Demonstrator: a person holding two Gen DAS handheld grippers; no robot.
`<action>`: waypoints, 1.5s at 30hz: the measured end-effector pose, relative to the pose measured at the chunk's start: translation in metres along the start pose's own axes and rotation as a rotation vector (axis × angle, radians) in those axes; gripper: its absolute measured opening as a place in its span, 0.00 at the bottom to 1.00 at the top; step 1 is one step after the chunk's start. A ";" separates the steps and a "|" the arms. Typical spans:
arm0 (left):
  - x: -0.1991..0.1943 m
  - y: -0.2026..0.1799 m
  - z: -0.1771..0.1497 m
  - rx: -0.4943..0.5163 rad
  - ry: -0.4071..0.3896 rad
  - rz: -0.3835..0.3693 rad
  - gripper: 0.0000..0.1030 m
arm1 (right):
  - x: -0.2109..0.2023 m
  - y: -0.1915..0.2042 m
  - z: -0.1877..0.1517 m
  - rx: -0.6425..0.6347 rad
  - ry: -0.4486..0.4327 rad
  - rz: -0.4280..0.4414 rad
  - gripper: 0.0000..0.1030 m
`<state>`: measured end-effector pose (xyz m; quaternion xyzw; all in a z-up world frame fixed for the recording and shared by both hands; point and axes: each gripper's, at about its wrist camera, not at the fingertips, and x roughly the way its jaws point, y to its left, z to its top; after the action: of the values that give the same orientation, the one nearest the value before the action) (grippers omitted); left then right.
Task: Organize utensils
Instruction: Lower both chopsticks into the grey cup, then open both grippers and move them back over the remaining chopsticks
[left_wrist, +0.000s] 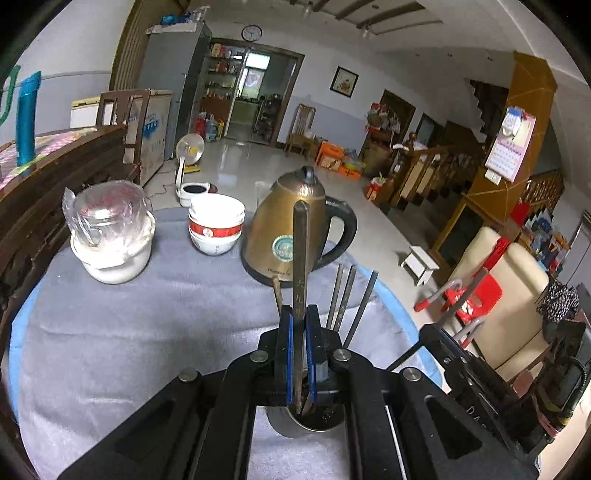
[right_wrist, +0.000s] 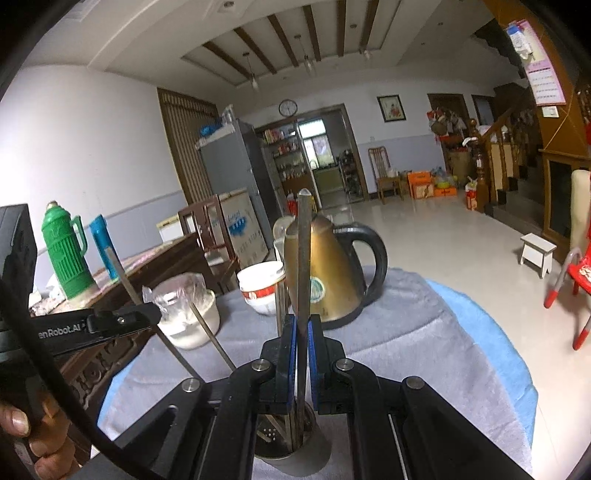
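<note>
My left gripper (left_wrist: 299, 314) is shut on an upright dark chopstick (left_wrist: 300, 251) whose lower end stands in a steel utensil cup (left_wrist: 306, 421) right below the fingers. Several more chopsticks (left_wrist: 347, 295) lean out of that cup to the right. My right gripper (right_wrist: 303, 325) is shut on another upright chopstick (right_wrist: 304, 258), its lower end in the same perforated steel cup (right_wrist: 280, 443). Other chopsticks (right_wrist: 214, 339) lean left from the cup. The left gripper's body (right_wrist: 110, 321) shows at the left of the right wrist view.
On the grey cloth over the round table (left_wrist: 147, 332) stand a brass kettle (left_wrist: 291, 229), stacked red-and-white bowls (left_wrist: 216, 225) and a plastic-wrapped glass lid on a white jar (left_wrist: 110, 236). A wooden bench (left_wrist: 55, 173) lies left; a red chair (left_wrist: 469, 299) stands right.
</note>
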<state>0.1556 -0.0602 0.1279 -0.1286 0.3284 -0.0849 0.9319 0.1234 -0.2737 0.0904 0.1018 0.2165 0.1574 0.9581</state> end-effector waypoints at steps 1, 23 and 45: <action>0.004 0.001 -0.001 0.000 0.009 0.002 0.06 | 0.004 0.000 -0.001 -0.002 0.012 0.002 0.06; 0.046 0.001 -0.015 0.034 0.143 0.007 0.06 | 0.052 -0.004 -0.020 0.008 0.155 0.006 0.06; 0.033 0.008 -0.004 -0.010 0.132 0.021 0.45 | 0.061 -0.007 -0.016 0.013 0.202 -0.047 0.10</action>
<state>0.1793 -0.0617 0.1027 -0.1237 0.3909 -0.0818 0.9084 0.1699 -0.2569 0.0512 0.0864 0.3153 0.1428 0.9342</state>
